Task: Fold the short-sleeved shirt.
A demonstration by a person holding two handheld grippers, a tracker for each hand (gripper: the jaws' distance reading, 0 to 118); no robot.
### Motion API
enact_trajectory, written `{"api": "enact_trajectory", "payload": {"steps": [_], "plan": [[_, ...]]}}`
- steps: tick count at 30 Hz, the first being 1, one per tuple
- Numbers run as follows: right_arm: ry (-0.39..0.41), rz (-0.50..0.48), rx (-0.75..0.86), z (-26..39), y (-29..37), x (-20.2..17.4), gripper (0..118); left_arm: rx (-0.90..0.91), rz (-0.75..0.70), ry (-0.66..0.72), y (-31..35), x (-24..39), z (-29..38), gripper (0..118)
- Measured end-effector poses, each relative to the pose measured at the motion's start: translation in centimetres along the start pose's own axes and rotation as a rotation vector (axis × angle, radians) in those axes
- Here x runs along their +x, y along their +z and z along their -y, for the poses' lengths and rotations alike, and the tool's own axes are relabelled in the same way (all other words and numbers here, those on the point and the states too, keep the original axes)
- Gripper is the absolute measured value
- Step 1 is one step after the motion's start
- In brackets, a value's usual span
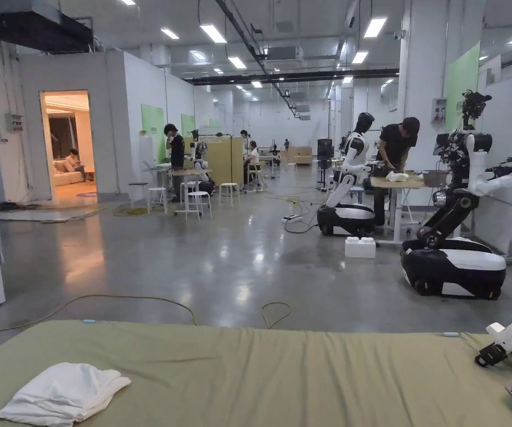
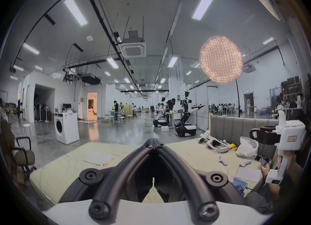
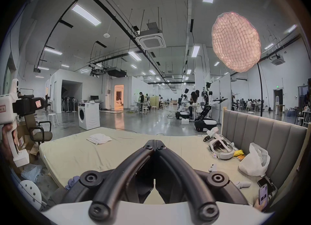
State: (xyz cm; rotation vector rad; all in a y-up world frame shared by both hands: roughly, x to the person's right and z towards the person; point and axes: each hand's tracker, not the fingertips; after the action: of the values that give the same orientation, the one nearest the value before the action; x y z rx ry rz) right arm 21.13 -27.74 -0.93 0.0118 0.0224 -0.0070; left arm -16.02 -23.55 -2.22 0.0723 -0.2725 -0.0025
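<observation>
The shirt [image 1: 63, 393] lies folded on the bed's [image 1: 282, 372] far left; we hold both hand-held grippers [image 2: 153, 144] [image 3: 155, 145] closed and empty; folding looks finished.

The left gripper [image 2: 154, 142] is held up in the air, level and pointing forward, its two black jaws closed tip to tip with nothing between them. The right gripper [image 3: 154, 142] is held the same way, jaws pressed together and empty. Each shows in the other's view, off to the side: the left hand [image 3: 7, 132] and the right hand [image 2: 286, 158] each grip a white handle.
</observation>
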Motion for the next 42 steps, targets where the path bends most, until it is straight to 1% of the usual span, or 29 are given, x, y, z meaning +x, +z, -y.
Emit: {"api": "enact_trajectory", "payload": {"steps": [3, 4, 5, 6, 7, 8, 9, 10, 14, 15, 17, 18, 19, 21, 22, 24, 25, 27, 29, 30, 32, 33, 34, 35, 36, 37, 39, 41, 42], "plan": [[-0.005, -0.007, -0.037, 0.7, -0.1, 0.4, 0, -0.081, 0.037, 0.068, -0.6, -2.1, 1.1, 0], [-0.009, -0.008, -0.051, 1.0, -0.2, 0.4, 0, -0.106, 0.067, 0.124, -1.0, -3.2, 1.7, 0], [-0.018, -0.017, -0.065, 1.3, -0.2, 0.6, 0, -0.150, 0.094, 0.206, -1.4, -4.4, 2.3, 6], [-0.031, -0.023, -0.077, 1.6, -0.1, 0.7, 0, -0.200, 0.117, 0.277, -2.1, -5.7, 3.1, 23], [-0.050, -0.030, -0.091, 1.9, 0.0, 0.8, 0, -0.250, 0.119, 0.343, -2.8, -7.2, 4.2, 58], [-0.068, -0.038, -0.106, 2.2, 0.0, 0.8, 0, -0.291, 0.106, 0.389, -3.6, -8.6, 5.8, 83], [-0.082, -0.044, -0.115, 2.5, 0.2, 0.9, 0, -0.330, 0.100, 0.424, -4.3, -9.8, 7.3, 102], [-0.093, -0.044, -0.122, 2.9, 0.3, 1.0, 0, -0.410, 0.102, 0.474, -5.5, -11.4, 9.3, 110], [-0.125, -0.048, -0.184, 3.9, 0.8, 1.0, 0, -0.620, 0.050, 0.713, -8.6, -17.8, 19.0, 110], [-0.131, -0.044, -0.203, 4.2, 0.8, 1.2, 0, -0.714, -0.005, 0.751, -9.6, -19.0, 21.5, 110], [-0.148, -0.043, -0.236, 4.7, 1.1, 1.5, 0, -0.845, -0.038, 0.788, -10.8, -20.3, 25.5, 110], [-0.153, -0.039, -0.246, 4.8, 1.2, 1.6, 0, -0.867, -0.028, 0.775, -11.0, -20.6, 27.0, 110], [-0.154, -0.032, -0.257, 5.0, 1.3, 1.7, 0, -0.875, -0.030, 0.772, -11.2, -20.9, 28.2, 110], [-0.151, -0.011, -0.278, 5.2, 1.5, 1.7, 0, -0.901, -0.062, 0.837, -11.5, -21.1, 29.7, 110], [-0.151, -0.005, -0.287, 5.3, 1.5, 1.8, 0, -0.935, -0.049, 0.922, -11.9, -21.6, 30.3, 110], [-0.156, -0.001, -0.305, 5.6, 1.5, 2.0, 0, -0.851, -0.044, 1.022, -12.1, -22.3, 30.4, 111], [-0.158, -0.001, -0.314, 5.8, 1.4, 2.0, 0, -0.810, -0.030, 1.044, -12.0, -23.7, 31.6, 111], [-0.156, 0.001, -0.330, 5.9, 1.3, 1.9, 0, -0.820, -0.019, 1.086, -12.7, -23.8, 32.5, 110], [-0.147, -0.003, -0.339, 5.9, 1.5, 1.7, 0, -0.832, -0.009, 1.066, -13.0, -22.9, 31.7, 110], [-0.141, -0.006, -0.340, 5.8, 1.5, 1.6, 0, -0.830, 0.008, 1.066, -13.0, -22.8, 31.5, 110], [-0.132, -0.015, -0.339, 5.9, 1.8, 1.5, 0, -0.836, 0.099, 1.163, -13.3, -23.4, 31.8, 108], [-0.131, -0.022, -0.342, 5.9, 1.9, 1.5, 0, -0.842, 0.139, 1.214, -12.7, -20.4, 30.7, 107], [-0.129, -0.025, -0.347, 5.9, 1.8, 1.4, 0, -0.847, 0.160, 1.241, -12.7, -19.6, 30.7, 100], [-0.124, -0.025, -0.351, 5.9, 1.8, 1.4, 0, -0.849, 0.142, 1.190, -12.8, -18.9, 30.6, 84], [-0.119, -0.025, -0.353, 6.0, 1.9, 1.2, 0, -0.860, 0.142, 1.173, -13.0, -18.3, 30.6, 55], [-0.117, -0.024, -0.357, 6.0, 2.0, 1.2, 0, -0.889, 0.117, 1.150, -13.2, -18.8, 30.6, 7], [-0.117, -0.026, -0.363, 6.1, 2.1, 1.3, 0, -0.910, 0.016, 1.135, -13.2, -19.2, 30.7, 7], [-0.119, -0.028, -0.365, 6.1, 2.3, 1.2, 0, -0.834, 0.052, 1.195, -12.8, -19.5, 30.6, 7], [-0.120, -0.028, -0.368, 6.2, 2.4, 1.3, 0, -0.826, 0.011, 1.158, -12.7, -19.4, 30.1, 7]]}}
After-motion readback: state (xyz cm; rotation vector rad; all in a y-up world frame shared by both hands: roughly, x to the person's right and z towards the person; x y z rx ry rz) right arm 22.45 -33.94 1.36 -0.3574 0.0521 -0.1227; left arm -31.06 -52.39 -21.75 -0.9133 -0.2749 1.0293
